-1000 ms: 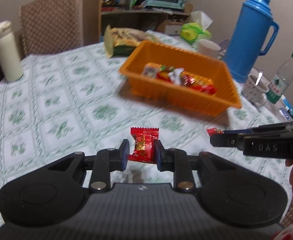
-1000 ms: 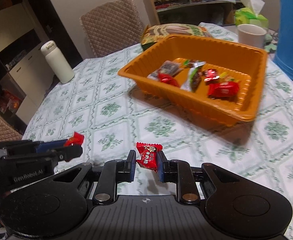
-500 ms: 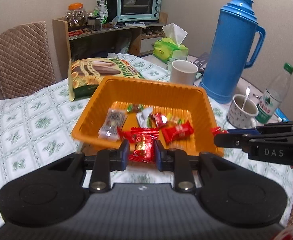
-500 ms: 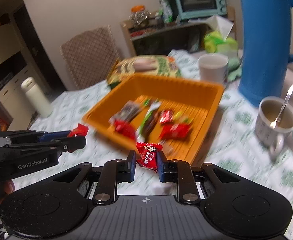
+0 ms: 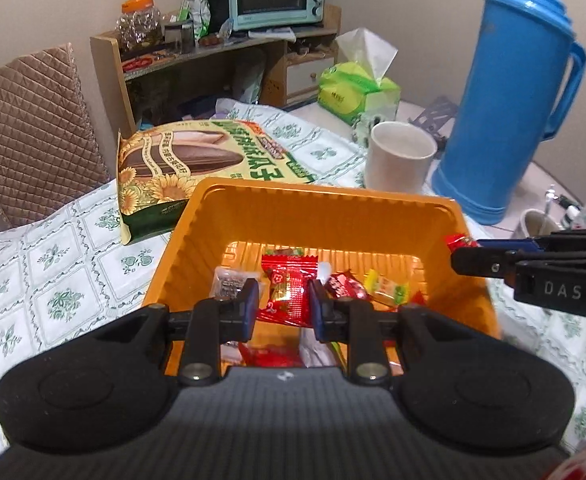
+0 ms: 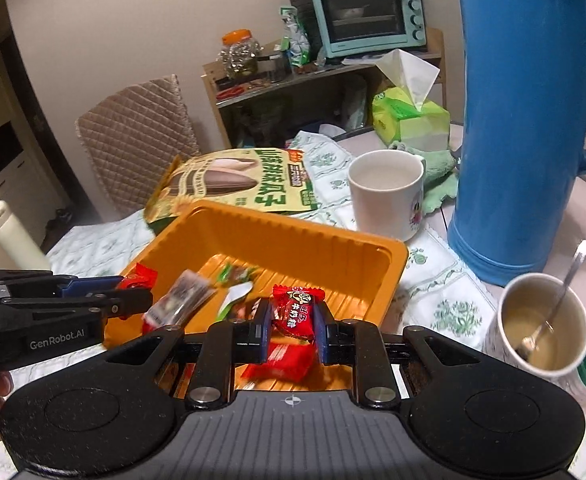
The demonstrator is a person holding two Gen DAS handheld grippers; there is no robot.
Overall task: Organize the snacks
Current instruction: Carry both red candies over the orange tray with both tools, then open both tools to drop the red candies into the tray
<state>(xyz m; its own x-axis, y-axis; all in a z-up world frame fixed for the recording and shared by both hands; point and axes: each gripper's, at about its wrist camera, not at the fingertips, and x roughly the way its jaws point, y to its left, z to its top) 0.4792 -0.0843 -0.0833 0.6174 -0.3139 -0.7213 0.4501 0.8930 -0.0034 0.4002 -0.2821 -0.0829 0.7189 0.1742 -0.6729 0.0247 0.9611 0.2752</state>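
A red candy (image 5: 287, 294) sits pinched between the left gripper (image 5: 284, 306) fingers, and a second red candy (image 6: 295, 312) between the right gripper (image 6: 293, 326) fingers. Both hang above the orange tray (image 5: 321, 204), over the loose sweets just beyond the fingertips. Best to part each pair of fingers low and well inside the rim, so neither candy bounces onto the bench (image 5: 33, 264).

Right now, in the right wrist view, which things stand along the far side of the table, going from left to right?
White bottle → seed bag → white mug → blue thermos.
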